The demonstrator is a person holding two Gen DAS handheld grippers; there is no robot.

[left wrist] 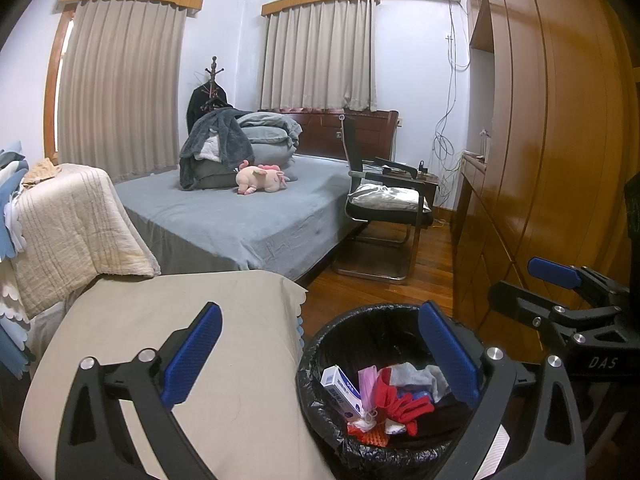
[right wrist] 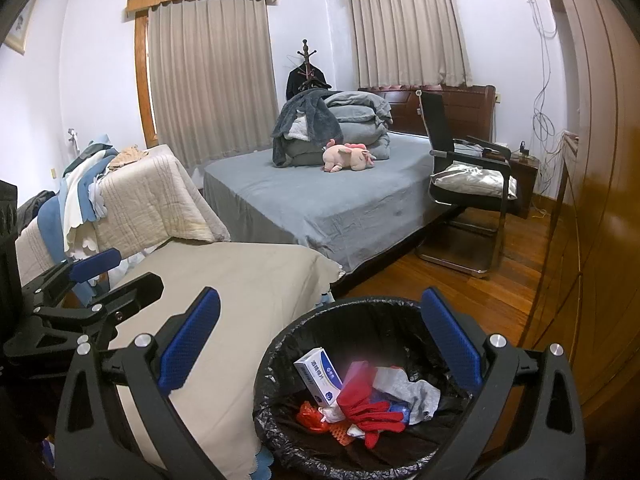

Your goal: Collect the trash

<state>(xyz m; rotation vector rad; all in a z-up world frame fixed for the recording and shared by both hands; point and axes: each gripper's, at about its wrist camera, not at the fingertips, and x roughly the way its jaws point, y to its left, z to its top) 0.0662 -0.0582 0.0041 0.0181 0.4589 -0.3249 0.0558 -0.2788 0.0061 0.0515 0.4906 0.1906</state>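
Observation:
A black bin (left wrist: pixel 320 344) lined with a black bag stands on the wood floor beside a beige-covered table (left wrist: pixel 160 340). It holds a white and blue box (left wrist: pixel 340 390), a pink mask (left wrist: pixel 368 384), red gloves (left wrist: pixel 400 400) and grey cloth (left wrist: pixel 424 376). My left gripper (left wrist: pixel 320 360) is open and empty, above the bin's left rim. My right gripper (right wrist: pixel 320 348) is open and empty over the bin (right wrist: pixel 280 352); the box (right wrist: pixel 320 376) and red gloves (right wrist: pixel 368 408) show below it. The right gripper also shows in the left wrist view (left wrist: pixel 560 280).
A bed (left wrist: pixel 240 208) with grey bedding and a pink plush toy (left wrist: pixel 262 178) lies beyond. A black chair (left wrist: pixel 384 208) with a cushion stands by it. A wooden wardrobe (left wrist: pixel 540 140) fills the right side. A quilt-draped stand (left wrist: pixel 72 220) is at left.

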